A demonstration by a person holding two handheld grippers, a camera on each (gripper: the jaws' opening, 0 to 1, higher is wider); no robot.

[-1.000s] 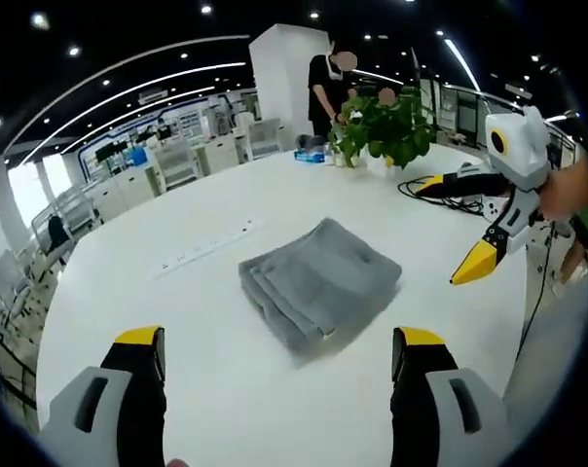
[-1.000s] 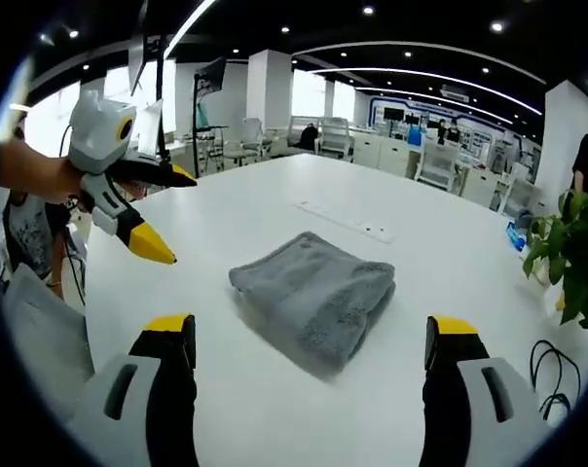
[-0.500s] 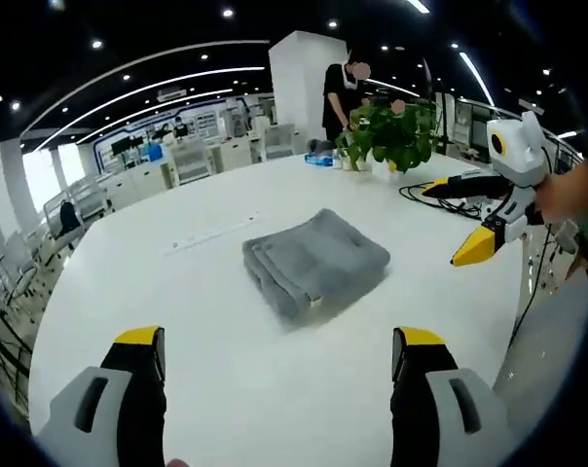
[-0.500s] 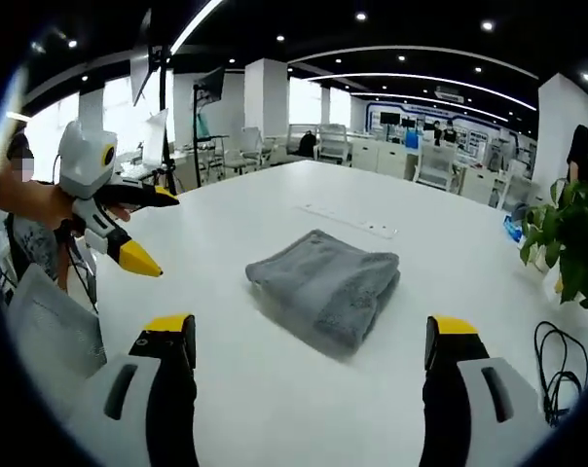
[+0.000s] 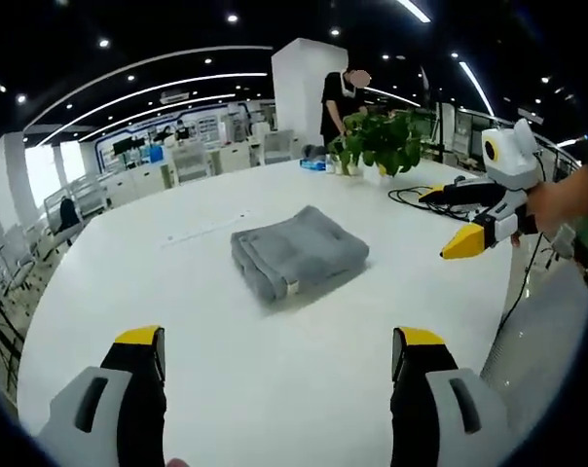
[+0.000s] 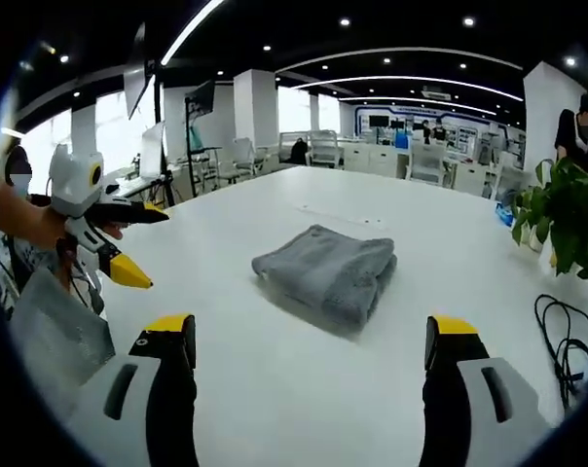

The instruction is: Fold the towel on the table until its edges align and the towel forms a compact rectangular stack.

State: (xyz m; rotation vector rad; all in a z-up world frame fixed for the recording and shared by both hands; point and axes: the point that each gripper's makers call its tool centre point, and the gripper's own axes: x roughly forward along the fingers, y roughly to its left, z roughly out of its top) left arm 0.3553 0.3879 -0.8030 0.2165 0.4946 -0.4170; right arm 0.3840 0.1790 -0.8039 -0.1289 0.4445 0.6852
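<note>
Now the grey towel (image 5: 297, 252) lies folded into a compact stack near the middle of the white bench (image 5: 226, 370), its layered edges facing the left gripper (image 5: 279, 350), whose yellow-tipped jaws stand wide apart over bare bench and hold nothing. Seen from the right gripper view, the same towel (image 6: 328, 272) rests well ahead of the right gripper (image 6: 313, 341), whose jaws are likewise spread wide and empty. Each gripper also appears in the other's view: the right one (image 5: 469, 219) at the right edge above the bench rim, the left one (image 6: 128, 243) at the left edge, both with jaws parted and clear of the towel. Nothing lies between either pair of jaws and the towel. Beyond it a leafy potted plant (image 5: 382, 138) stands on the far side of the bench, a black cable (image 5: 416, 195) coils near it, and a person in dark clothes (image 5: 335, 95) stands behind
</note>
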